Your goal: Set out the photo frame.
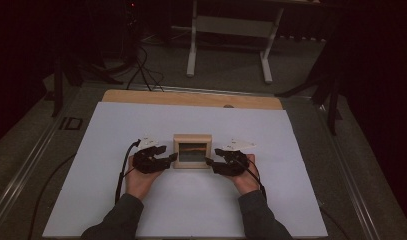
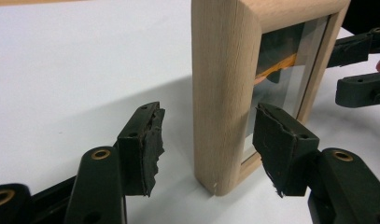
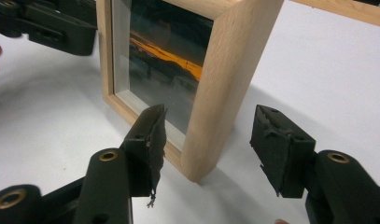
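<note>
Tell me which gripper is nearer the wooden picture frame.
Neither clearly. The left gripper straddles the wooden picture frame at its left edge, the right gripper at its right edge; both sets of jaws are open.

Top of the wooden picture frame (image 2: pixel 225 93) cut off by the upper edge in both gripper views; back face hidden. Picture behind the glass (image 3: pixel 169 60) dim, orange streak clear, rest too dark to read. Far room beyond the table (image 1: pixel 191 98) lost in darkness; sleeves (image 1: pixel 116 220) cut off at near edge.
</note>
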A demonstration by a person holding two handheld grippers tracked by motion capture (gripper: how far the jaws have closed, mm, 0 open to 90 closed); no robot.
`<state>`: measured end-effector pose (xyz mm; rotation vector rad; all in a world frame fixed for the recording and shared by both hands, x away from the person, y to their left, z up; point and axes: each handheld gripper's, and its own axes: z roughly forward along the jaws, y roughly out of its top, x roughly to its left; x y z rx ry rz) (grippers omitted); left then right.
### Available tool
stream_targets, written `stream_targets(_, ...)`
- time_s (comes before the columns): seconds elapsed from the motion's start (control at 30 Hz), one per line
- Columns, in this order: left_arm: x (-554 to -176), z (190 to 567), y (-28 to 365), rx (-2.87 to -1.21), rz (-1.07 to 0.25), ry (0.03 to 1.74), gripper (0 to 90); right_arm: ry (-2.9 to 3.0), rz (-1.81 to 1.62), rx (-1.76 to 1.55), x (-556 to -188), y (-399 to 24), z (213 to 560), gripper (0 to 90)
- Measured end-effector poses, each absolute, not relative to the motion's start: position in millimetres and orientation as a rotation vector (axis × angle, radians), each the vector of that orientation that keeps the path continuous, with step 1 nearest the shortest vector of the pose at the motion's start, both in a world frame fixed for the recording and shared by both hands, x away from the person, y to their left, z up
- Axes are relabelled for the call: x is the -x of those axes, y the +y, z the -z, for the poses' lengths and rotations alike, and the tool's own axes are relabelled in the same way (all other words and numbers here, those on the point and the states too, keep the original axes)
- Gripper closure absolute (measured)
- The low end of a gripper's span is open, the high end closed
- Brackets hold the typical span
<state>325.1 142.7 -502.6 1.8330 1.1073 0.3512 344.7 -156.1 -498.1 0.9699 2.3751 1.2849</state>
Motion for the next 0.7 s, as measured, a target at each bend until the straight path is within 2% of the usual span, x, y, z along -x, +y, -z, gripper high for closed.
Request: stream_targets(0.7,-280.1,482.1,186.4,-1.817,-0.475,1.021,42.4,2.254,-1.353,-0.906,-310.0,-209.5,480.2,40.1)
